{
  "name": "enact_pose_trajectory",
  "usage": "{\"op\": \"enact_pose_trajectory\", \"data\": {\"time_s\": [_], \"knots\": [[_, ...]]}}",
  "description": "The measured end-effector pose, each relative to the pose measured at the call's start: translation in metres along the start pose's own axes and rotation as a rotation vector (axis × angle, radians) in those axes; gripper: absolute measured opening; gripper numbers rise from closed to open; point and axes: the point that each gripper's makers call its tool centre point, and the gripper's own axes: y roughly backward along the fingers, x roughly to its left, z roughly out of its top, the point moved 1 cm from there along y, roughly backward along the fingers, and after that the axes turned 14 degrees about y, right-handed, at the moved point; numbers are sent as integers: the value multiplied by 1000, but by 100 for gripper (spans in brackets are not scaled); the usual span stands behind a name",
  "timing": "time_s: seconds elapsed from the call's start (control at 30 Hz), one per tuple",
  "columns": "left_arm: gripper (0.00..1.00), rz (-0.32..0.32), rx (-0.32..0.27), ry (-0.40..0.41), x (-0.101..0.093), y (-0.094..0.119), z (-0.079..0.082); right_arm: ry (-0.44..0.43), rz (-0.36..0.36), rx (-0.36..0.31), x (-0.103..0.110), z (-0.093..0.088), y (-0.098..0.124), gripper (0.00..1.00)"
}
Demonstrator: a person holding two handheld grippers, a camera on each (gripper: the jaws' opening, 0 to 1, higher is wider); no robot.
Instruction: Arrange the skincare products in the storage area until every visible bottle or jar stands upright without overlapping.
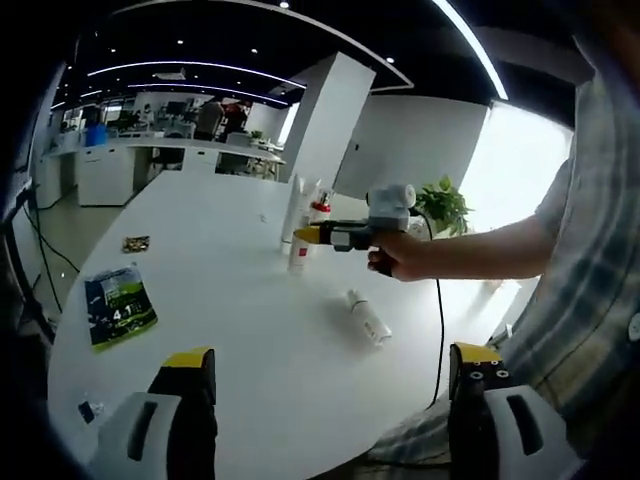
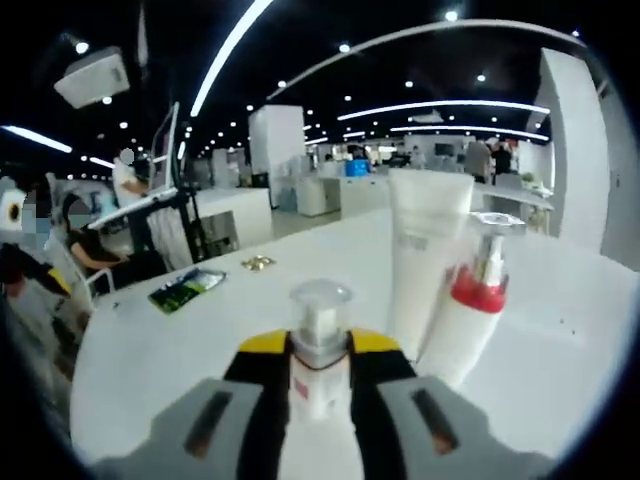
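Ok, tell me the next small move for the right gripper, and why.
Probably lower the pump bottle onto the table beside the white tube and the red-collared bottle, then open. The right gripper is shut on it, upright, just short of those two standing ones. A white bottle lying on its side would come after.

Ceiling: dark, with curved light strips (image 1: 190, 68) and small spotlights.
Pillar: a broad white column (image 1: 328, 118) beyond the round white table (image 1: 250, 330).
Window: bright daylight at the far side, a potted plant (image 1: 443, 205) before it.
Furniture: white counters (image 1: 105, 172) and desks (image 2: 225, 215) across the open office.
Floor: pale and glossy.
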Motion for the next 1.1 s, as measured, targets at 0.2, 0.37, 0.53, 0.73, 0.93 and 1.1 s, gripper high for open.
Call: {"op": "enact_pose_trajectory", "data": {"time_s": [0.2,0.37,0.53,0.73,0.93,1.1], "knots": [[100,22,4,9,5,4,-2,49,-31,-18,-8,-3,-8,20],[100,32,4,8,7,6,-2,102,-39,-29,-11,-2,-13,20],[100,43,6,10,10,7,-3,180,-86,-35,-17,0,-10,20],[96,62,-2,-17,13,8,-1,195,-98,-36,-20,0,-7,21],[94,62,0,-23,11,7,-2,136,-89,67,-19,-23,-6,26],[93,73,-7,-17,13,10,-3,135,-89,64,-18,-26,-2,25]]}}
